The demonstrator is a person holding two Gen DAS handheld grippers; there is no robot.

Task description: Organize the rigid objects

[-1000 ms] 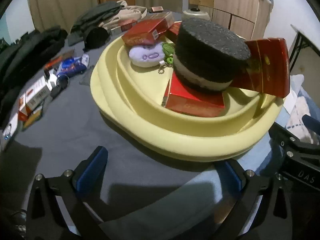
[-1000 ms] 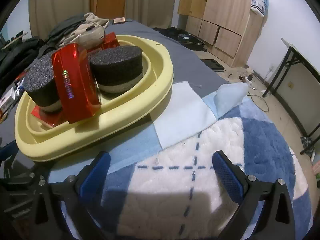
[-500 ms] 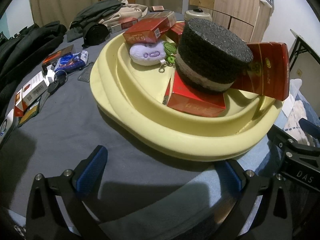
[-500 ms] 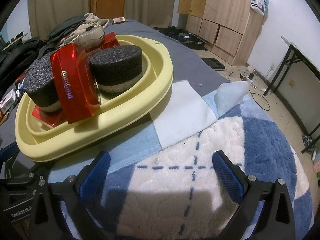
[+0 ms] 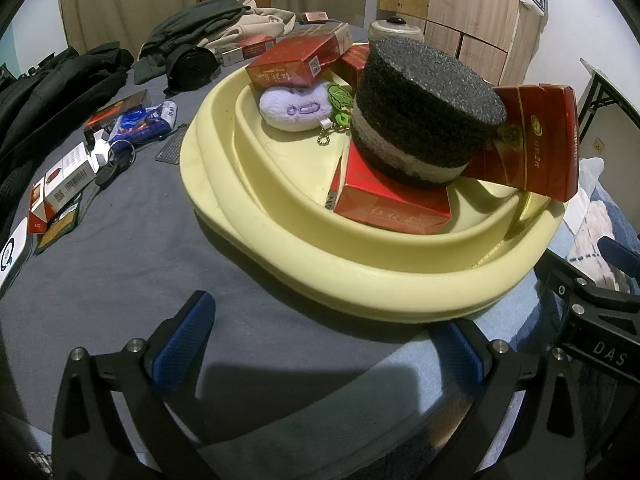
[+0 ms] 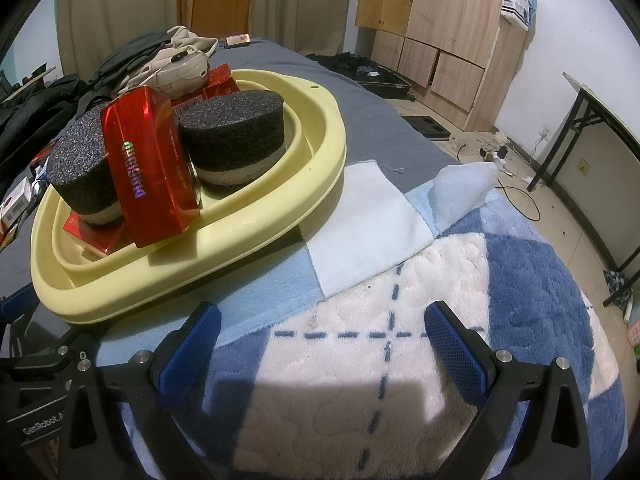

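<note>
A pale yellow basin [image 5: 280, 240] [image 6: 320, 152] sits on the bed. It holds black foam cylinders [image 5: 424, 108] [image 6: 236, 128], several red boxes [image 5: 392, 208] [image 6: 152, 168] and a purple plush [image 5: 296, 106]. One red box [image 5: 536, 140] leans upright against the foam. My left gripper [image 5: 320, 344] is open and empty just before the basin's near rim. My right gripper [image 6: 320, 344] is open and empty over the blue-and-white blanket [image 6: 400, 360], right of the basin.
Small boxes [image 5: 64, 184], a blue packet [image 5: 140, 124], keys and dark clothes [image 5: 48, 92] lie on the grey sheet left of the basin. More clothes [image 5: 224, 24] are piled behind it. The bed edge, wooden cabinets [image 6: 448, 32] and a table leg [image 6: 560, 136] are to the right.
The left wrist view has shifted slightly back and up from the basin, showing more of the items at left. The right gripper has barely moved. Both stay open.
</note>
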